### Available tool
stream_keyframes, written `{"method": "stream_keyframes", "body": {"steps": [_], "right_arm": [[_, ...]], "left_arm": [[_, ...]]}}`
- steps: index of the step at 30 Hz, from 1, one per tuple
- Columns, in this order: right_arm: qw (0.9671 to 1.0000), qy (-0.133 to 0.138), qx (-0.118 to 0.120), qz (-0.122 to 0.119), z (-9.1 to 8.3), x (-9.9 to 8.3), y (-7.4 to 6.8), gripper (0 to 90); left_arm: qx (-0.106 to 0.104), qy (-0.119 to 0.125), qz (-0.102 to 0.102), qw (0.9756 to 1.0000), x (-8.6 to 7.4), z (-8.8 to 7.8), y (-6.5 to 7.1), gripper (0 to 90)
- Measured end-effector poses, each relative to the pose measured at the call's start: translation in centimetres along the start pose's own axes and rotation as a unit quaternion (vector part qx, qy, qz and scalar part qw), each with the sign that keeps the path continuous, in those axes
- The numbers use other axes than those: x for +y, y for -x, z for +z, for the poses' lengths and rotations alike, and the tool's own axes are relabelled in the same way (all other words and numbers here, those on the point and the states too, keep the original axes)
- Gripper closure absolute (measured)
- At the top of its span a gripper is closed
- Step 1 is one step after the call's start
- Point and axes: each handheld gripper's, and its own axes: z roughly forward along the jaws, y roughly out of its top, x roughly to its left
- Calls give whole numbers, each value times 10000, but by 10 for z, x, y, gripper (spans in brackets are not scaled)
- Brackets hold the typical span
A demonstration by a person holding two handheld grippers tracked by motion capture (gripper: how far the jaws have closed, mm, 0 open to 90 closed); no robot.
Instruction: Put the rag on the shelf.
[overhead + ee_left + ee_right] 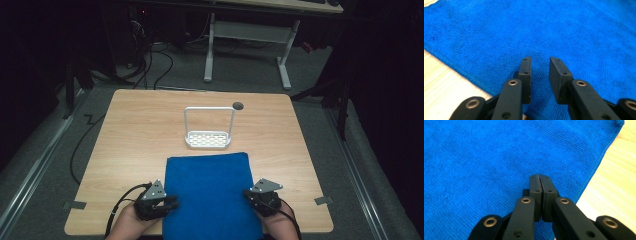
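Nothing looks handled yet: our left gripper (540,62) hangs parted and our right gripper (540,178) clenched empty, over the flat blue towel (210,192) ahead.

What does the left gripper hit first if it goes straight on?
Most likely the blue towel: the left gripper points down across it, jaws apart and empty. How far above the cloth they sit is unclear.
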Motion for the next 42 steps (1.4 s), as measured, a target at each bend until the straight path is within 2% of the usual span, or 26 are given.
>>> {"method": "stream_keyframes", "body": {"steps": [3, 4, 7, 9, 11, 13, 15, 18, 20, 21, 24, 26, 28, 30, 34, 38, 39, 42], "right_arm": [[10000, 9, 21, 73, 0, 0, 1, 890], [9999, 50, 16, 100, 0, 0, 1, 872], [9989, 368, 96, 260, -3, -1, 4, 806], [9975, 553, 138, 426, -6, -1, 8, 780], [9961, 665, 129, 564, -7, -1, 12, 737], [9957, 675, 101, 625, -6, -2, 13, 719], [9955, 653, 119, 676, -4, -2, 15, 697], [9950, 629, 194, 745, -2, -1, 15, 686], [9950, 623, 151, 766, -1, 0, 14, 689], [9949, 633, 135, 767, -1, 0, 14, 693], [9953, 683, 89, 683, -1, 2, 15, 694], [9952, 753, -34, 627, -1, 4, 19, 691], [9945, 765, -70, 711, 1, 7, 24, 670], [9937, 786, -90, 798, 5, 9, 31, 642], [9914, 747, -87, 1069, 13, 16, 42, 592], [9907, 645, -316, 1152, 23, 27, 55, 537], [9898, 649, -387, 1207, 25, 30, 59, 536], [9880, 535, -562, 1332, 35, 41, 75, 530]], "left_arm": [[18, 53, -71, 10000, 1, 1, -3, 706], [97, 75, -93, 9999, 1, 0, -5, 699], [309, 367, -380, 9981, 1, -7, -19, 691], [578, 559, -645, 9947, 1, -11, -33, 672], [868, 730, -1030, 9882, 2, -12, -47, 634], [1089, 705, -1243, 9837, 4, -9, -55, 608], [1402, 689, -1235, 9800, 8, -4, -60, 585], [1754, 676, -1232, 9744, 17, 6, -69, 569], [1911, 666, -1269, 9711, 24, 13, -77, 562], [1930, 657, -1316, 9701, 27, 16, -81, 561], [2039, 498, -1364, 9682, 36, 27, -89, 561], [2002, 339, -1401, 9691, 40, 32, -91, 564], [2004, 307, -1305, 9705, 41, 34, -90, 560], [2047, 274, -1226, 9707, 42, 35, -89, 587], [1951, 323, -1301, 9716, 42, 34, -92, 668], [1888, 334, -1343, 9722, 42, 34, -94, 730], [1945, 329, -1274, 9720, 43, 35, -93, 737], [1893, 307, -1319, 9725, 43, 35, -93, 756]]}}
